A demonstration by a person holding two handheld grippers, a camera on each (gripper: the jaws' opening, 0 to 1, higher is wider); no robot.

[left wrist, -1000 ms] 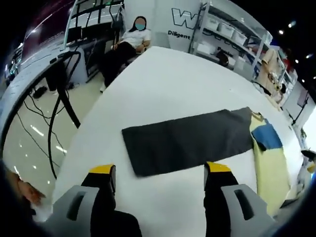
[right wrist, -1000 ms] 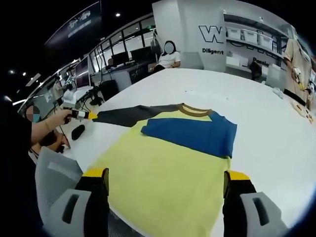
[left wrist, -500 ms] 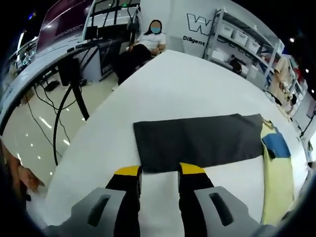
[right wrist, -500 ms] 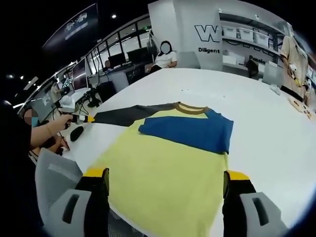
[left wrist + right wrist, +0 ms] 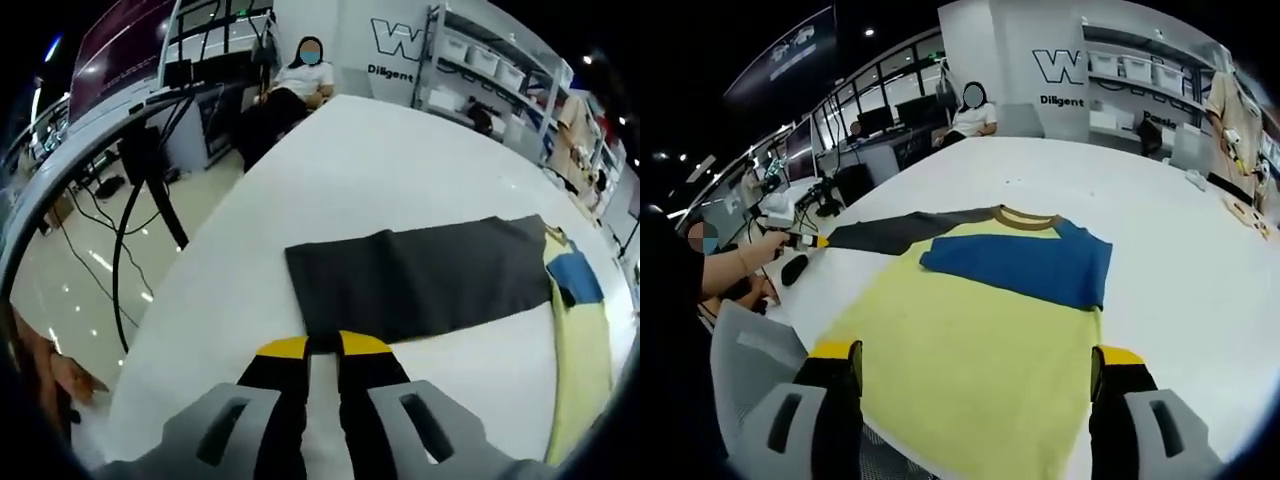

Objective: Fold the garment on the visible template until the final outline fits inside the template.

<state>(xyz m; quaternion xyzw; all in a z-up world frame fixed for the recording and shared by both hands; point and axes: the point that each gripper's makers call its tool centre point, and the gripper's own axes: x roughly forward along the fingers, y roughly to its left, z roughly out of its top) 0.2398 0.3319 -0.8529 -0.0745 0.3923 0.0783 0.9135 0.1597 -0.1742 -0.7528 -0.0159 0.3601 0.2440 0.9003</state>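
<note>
now the left gripper (image 5: 322, 346) has its jaws nearly closed on the dark grey sleeve (image 5: 420, 280) edge of the yellow shirt with blue sleeve (image 5: 980, 330), flat on the white tabletop (image 5: 1180, 250); the right gripper (image 5: 975, 357) jaws stand wide open, holding nothing.

The left gripper (image 5: 322, 345) has closed its jaws on the dark sleeve's (image 5: 420, 280) edge.

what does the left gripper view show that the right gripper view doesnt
Left gripper view: the left gripper with its jaws nearly closed at the cuff edge of the dark grey sleeve, and cables on the floor. Right gripper view: the yellow shirt body, the blue sleeve folded across it, the brown collar. Both: the white table.
</note>
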